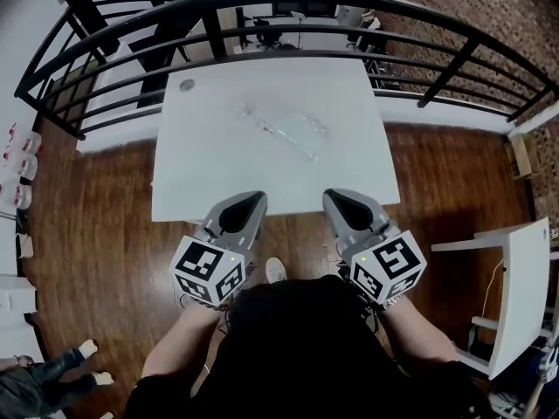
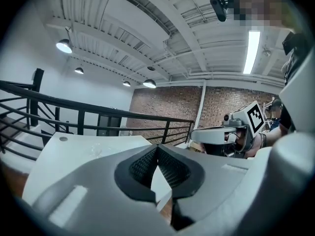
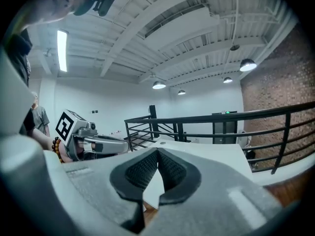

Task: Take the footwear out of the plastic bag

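Plastic bag [image 1: 281, 126]: untouched, reach stage. Noted left gripper [image 1: 252, 202] with tips pressed together, nothing between; same for right gripper [image 1: 337, 201]. Held side by side over near edge of white table [image 1: 192, 182]. Located bag mid-table, clear and crumpled, well apart from both; cannot make out footwear inside. Advise: part jaws before reaching, pin one end of film, seek the mouth with the other, lift rather than drag.

Contents of the plastic bag [image 1: 281, 125] ahead of the left gripper [image 1: 254, 200] indistinct, round thing [image 1: 187, 85] beyond it too small to tell.
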A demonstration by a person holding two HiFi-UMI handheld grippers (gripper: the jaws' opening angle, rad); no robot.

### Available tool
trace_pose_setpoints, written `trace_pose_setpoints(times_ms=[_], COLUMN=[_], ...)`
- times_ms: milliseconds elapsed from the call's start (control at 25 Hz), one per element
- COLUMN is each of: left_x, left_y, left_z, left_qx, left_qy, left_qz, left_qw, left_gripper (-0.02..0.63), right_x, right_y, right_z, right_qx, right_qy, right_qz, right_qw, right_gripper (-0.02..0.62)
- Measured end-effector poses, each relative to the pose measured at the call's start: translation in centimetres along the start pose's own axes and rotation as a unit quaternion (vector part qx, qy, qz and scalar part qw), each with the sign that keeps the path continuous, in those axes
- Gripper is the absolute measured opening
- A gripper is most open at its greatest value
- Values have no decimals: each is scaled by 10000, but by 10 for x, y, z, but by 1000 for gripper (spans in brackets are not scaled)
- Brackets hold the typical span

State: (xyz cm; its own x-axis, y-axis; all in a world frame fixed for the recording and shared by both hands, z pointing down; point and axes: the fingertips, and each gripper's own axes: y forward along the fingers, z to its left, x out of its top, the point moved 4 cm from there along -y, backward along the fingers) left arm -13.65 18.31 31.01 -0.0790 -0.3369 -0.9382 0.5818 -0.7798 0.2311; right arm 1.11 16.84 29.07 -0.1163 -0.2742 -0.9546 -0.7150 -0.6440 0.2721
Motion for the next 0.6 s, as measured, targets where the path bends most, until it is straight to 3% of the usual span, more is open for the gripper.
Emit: trace_pose_setpoints(times_ms=[320, 600], left_x=[27, 27], left_y=[42, 84], left_z=[26, 39], left_qx=[161, 653], left_qy=[-81, -75], left_qz=[159, 337], left_qw=[9997, 9973], left_gripper=[17, 17], right_x=[21, 18], right_y=[35, 58], right_z=[-46, -90], right_qx=[112, 523], right_qy=[167, 213], right_qz=[186, 329], right_qw=[9996, 9979], right_gripper=[-9, -9])
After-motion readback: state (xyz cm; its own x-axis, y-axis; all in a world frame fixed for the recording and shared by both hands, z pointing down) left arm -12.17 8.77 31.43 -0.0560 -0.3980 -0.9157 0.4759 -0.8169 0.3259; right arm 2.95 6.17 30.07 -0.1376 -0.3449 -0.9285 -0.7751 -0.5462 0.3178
